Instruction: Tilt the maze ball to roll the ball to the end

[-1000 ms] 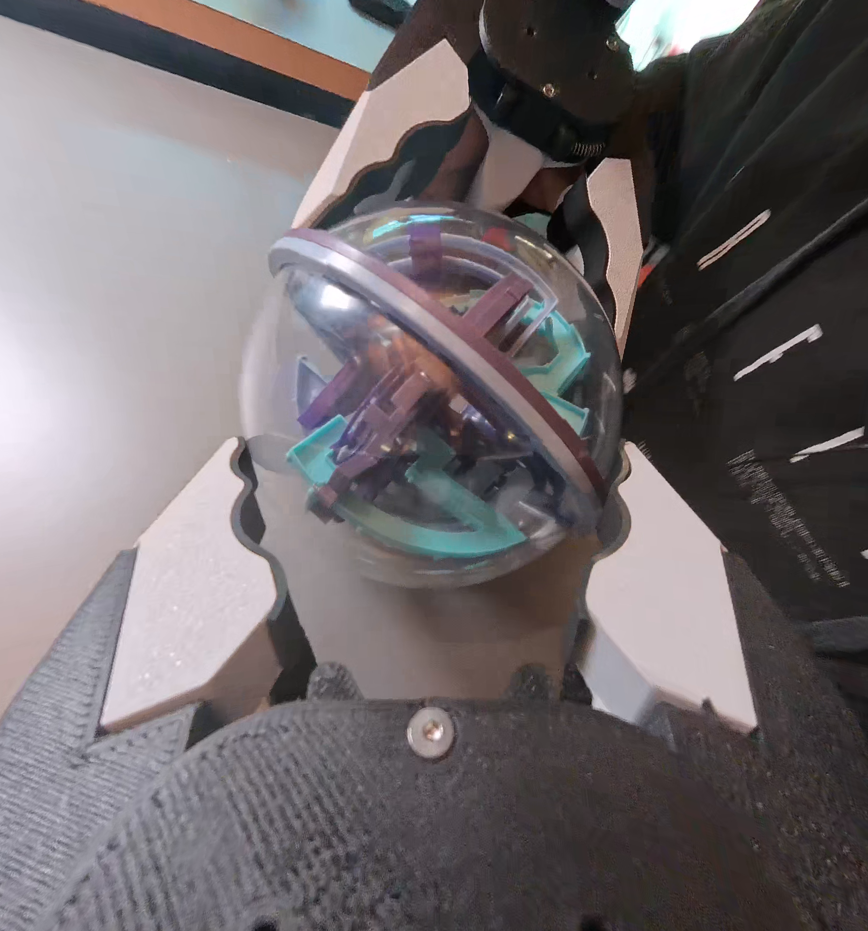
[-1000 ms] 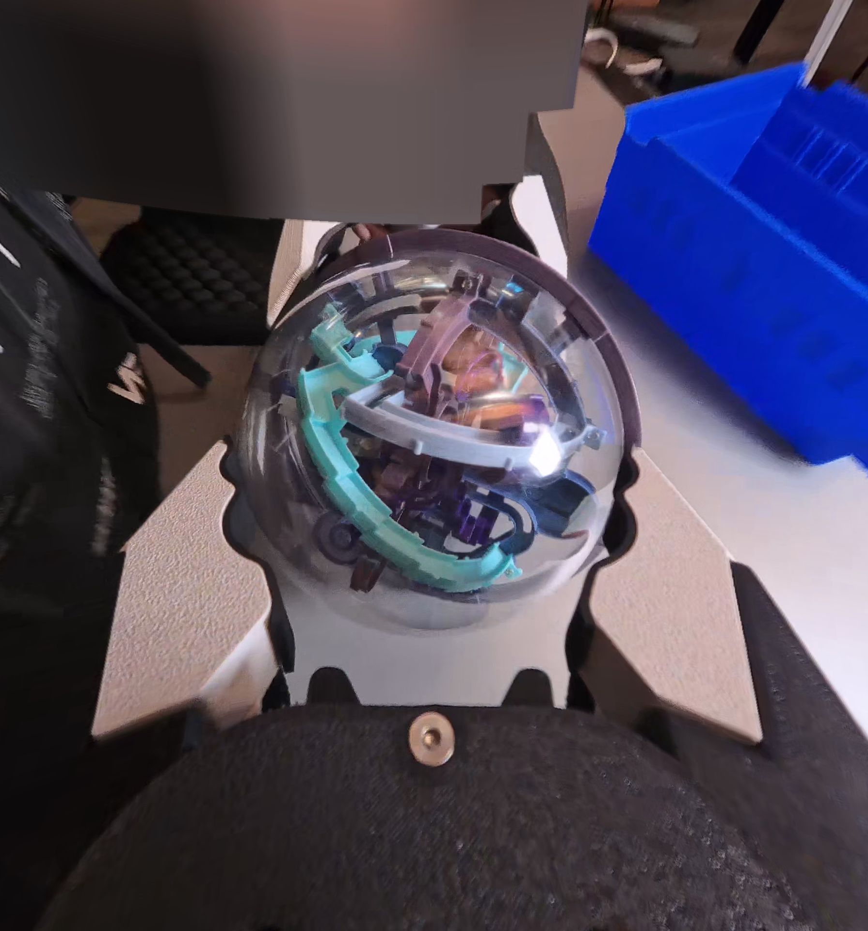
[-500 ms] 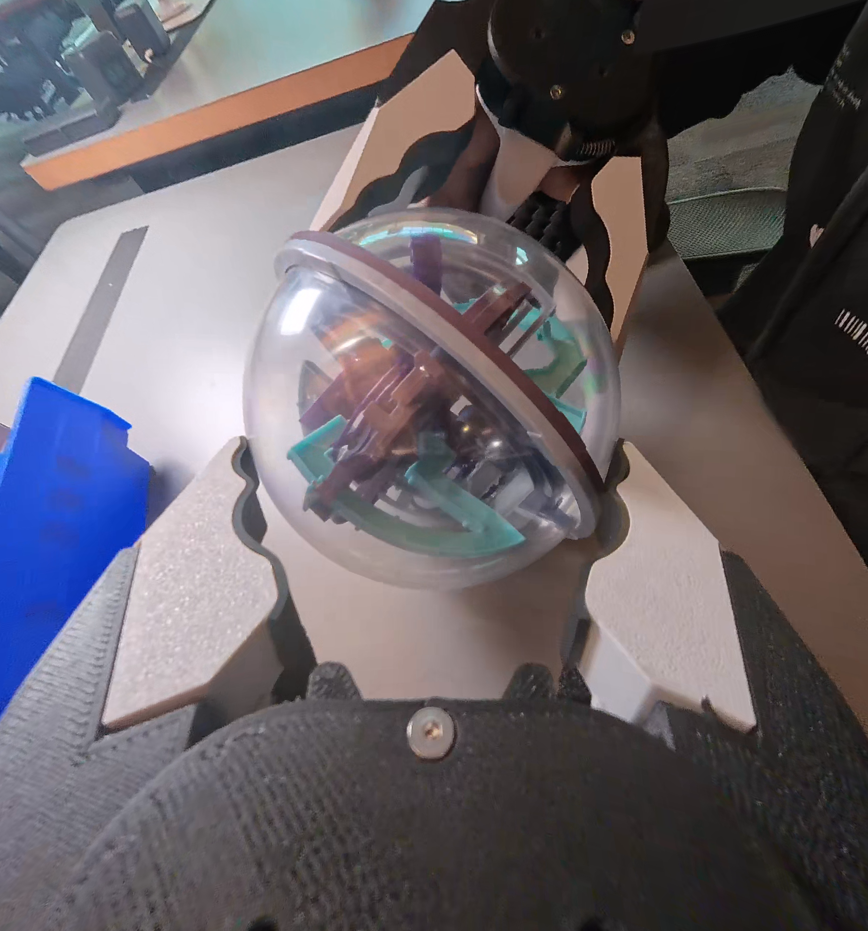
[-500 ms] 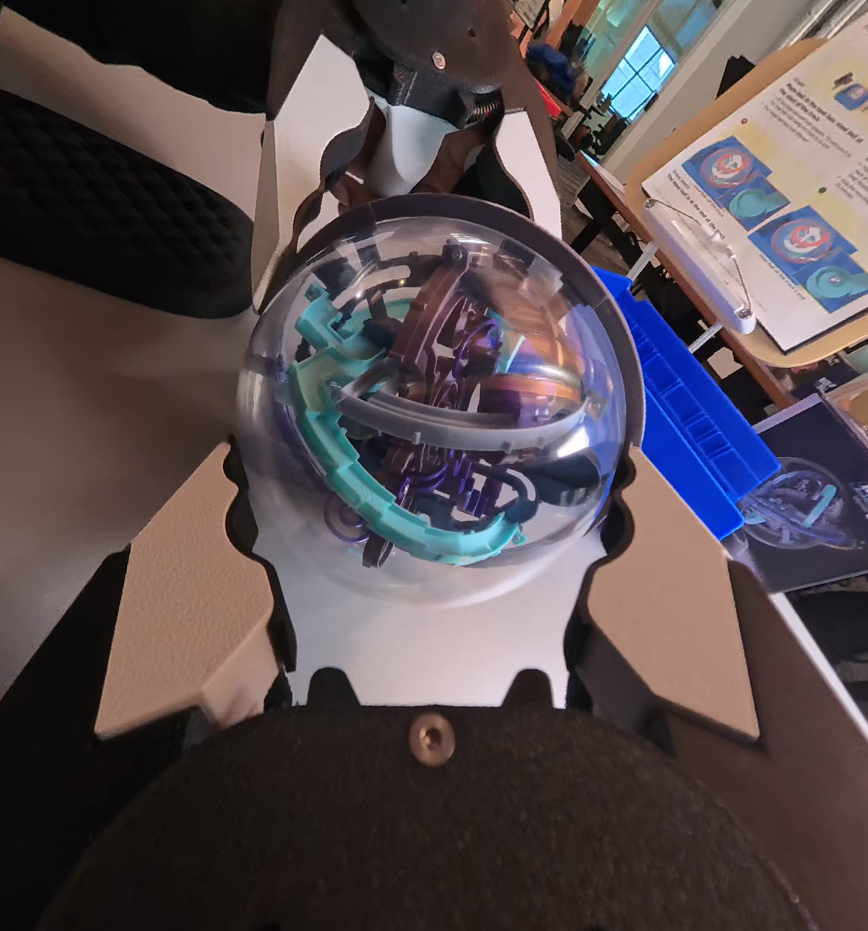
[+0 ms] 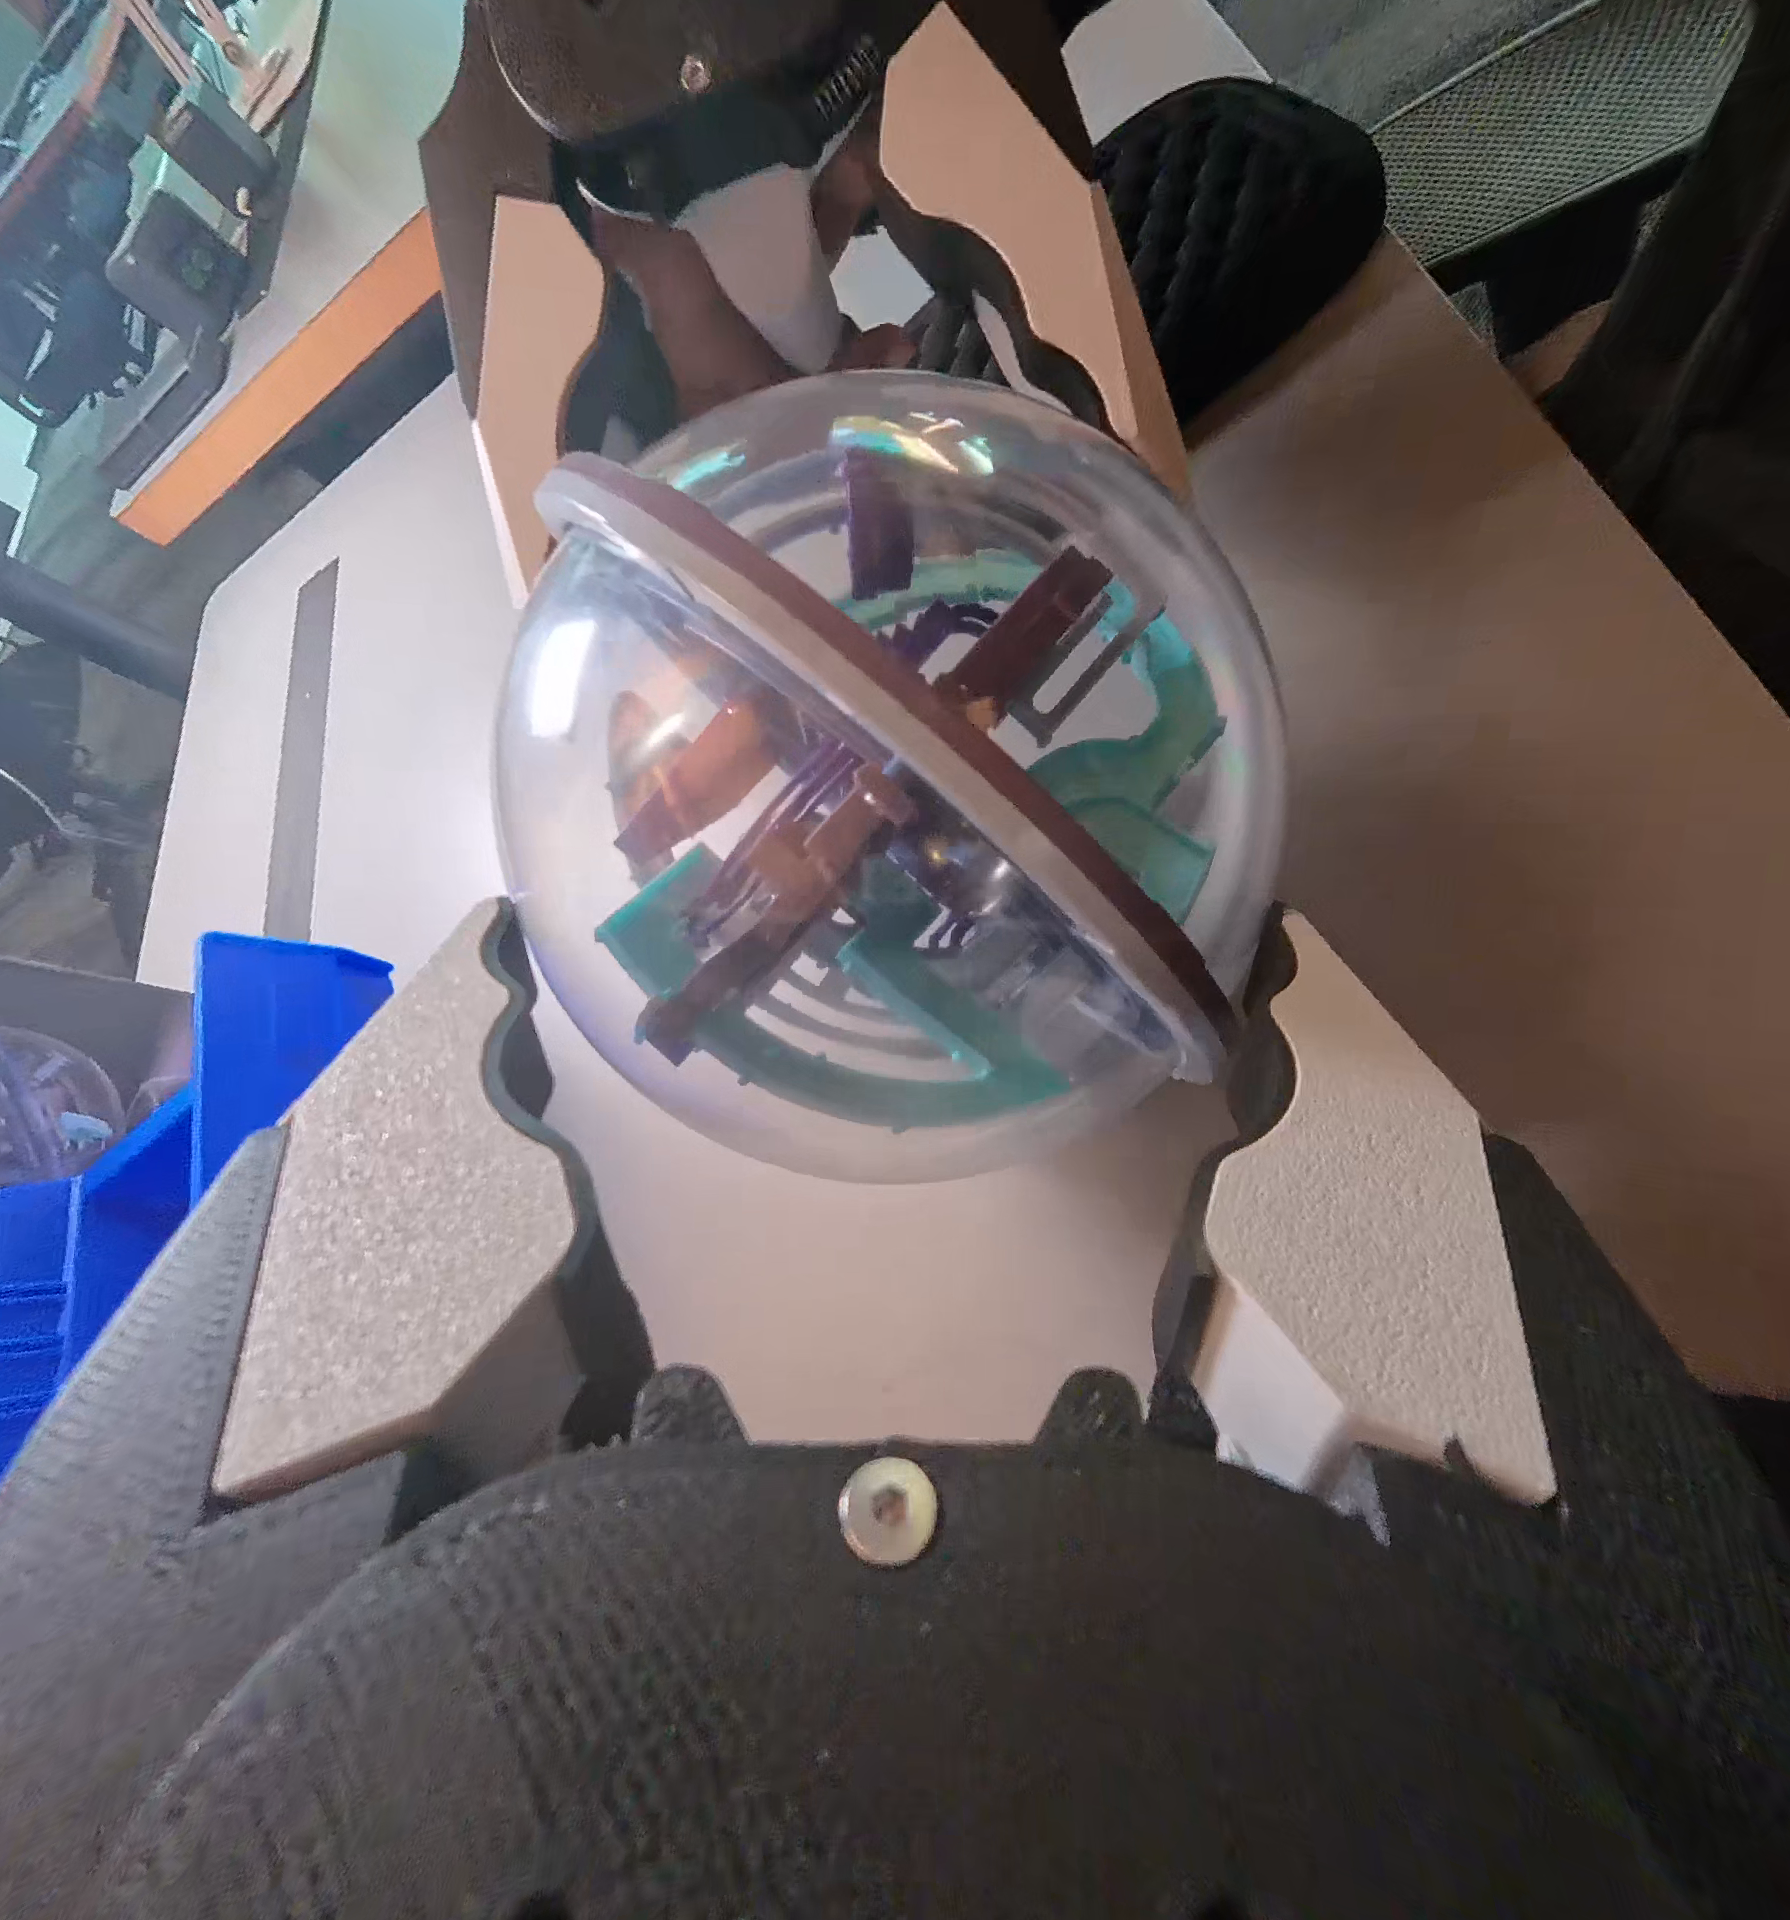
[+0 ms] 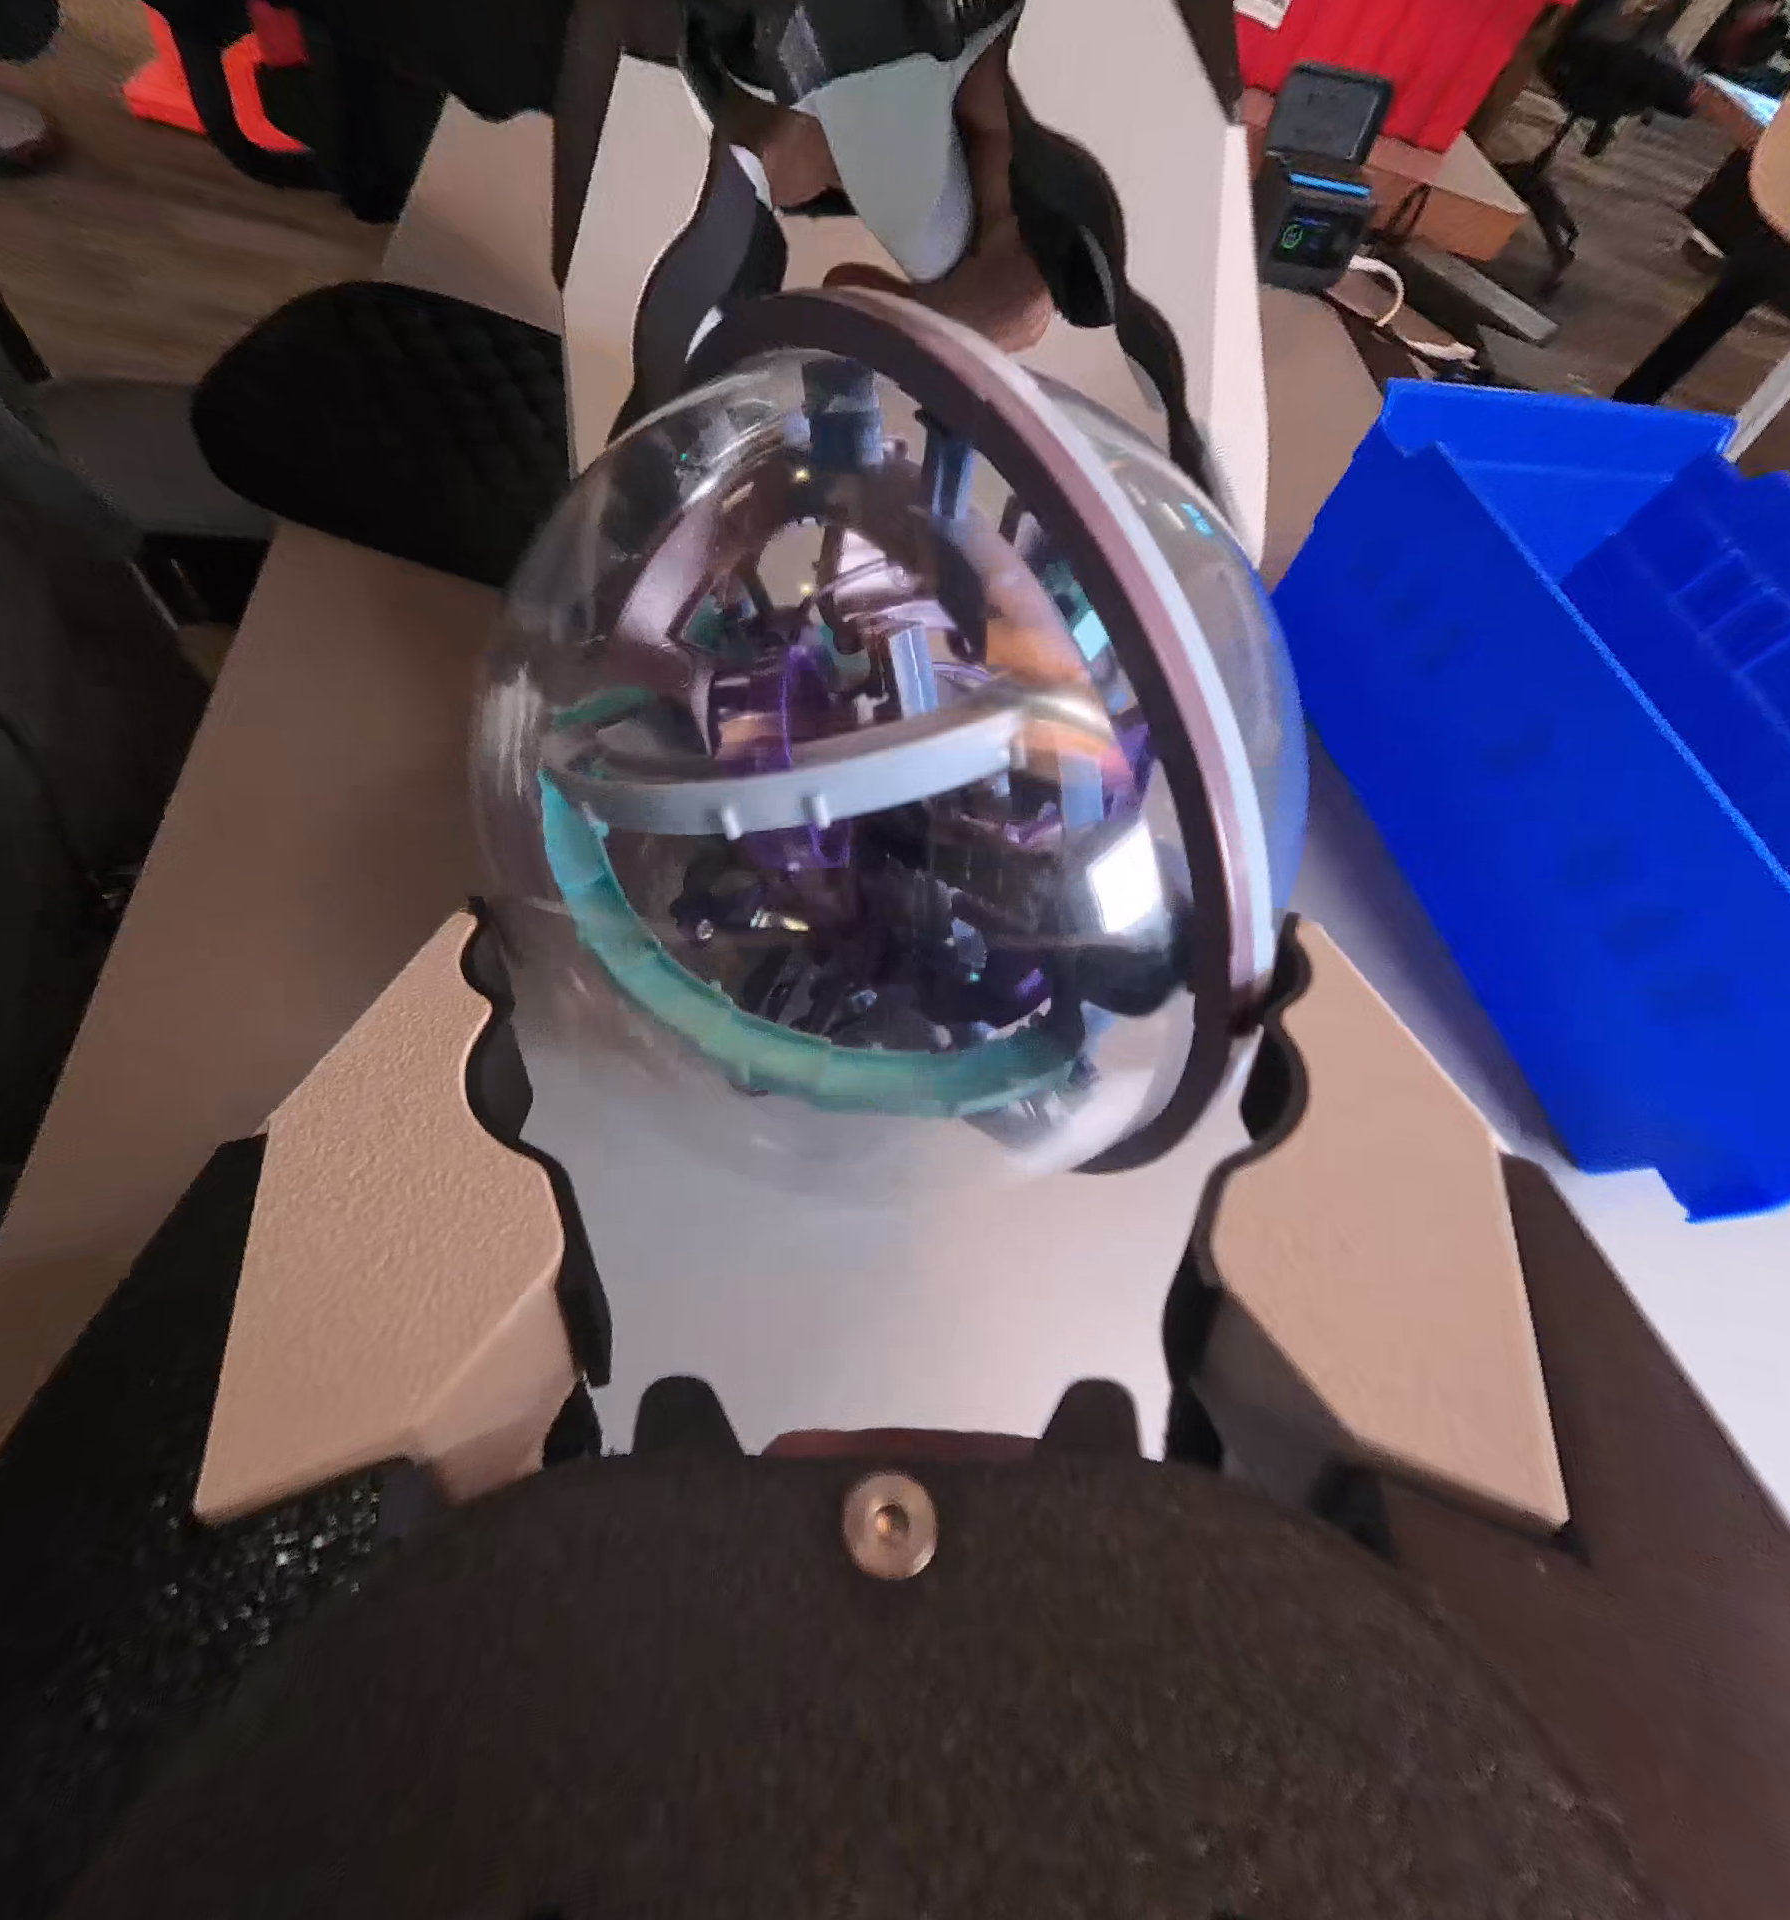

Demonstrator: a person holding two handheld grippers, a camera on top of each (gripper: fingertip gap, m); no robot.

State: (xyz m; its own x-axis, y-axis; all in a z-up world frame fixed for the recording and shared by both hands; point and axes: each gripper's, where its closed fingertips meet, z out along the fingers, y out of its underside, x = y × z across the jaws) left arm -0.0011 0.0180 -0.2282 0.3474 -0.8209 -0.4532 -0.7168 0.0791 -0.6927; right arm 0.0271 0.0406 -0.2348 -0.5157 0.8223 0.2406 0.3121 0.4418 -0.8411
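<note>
Behind the held maze ball, blue bin crowds the table.

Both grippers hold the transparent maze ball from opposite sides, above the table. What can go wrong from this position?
1. The maze ball is smooth and round, and the left gripper and right gripper touch it only at their fingertips; more tilting might let it slip out.
2. It is lifted over the table, so a slip could drop it.
3. The blue bin stands close; a wide tilt might bump it.

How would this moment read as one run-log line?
maze ball: held off table | left gripper: clamping it | right gripper: clamping opposite side | blue bin: beside
</note>
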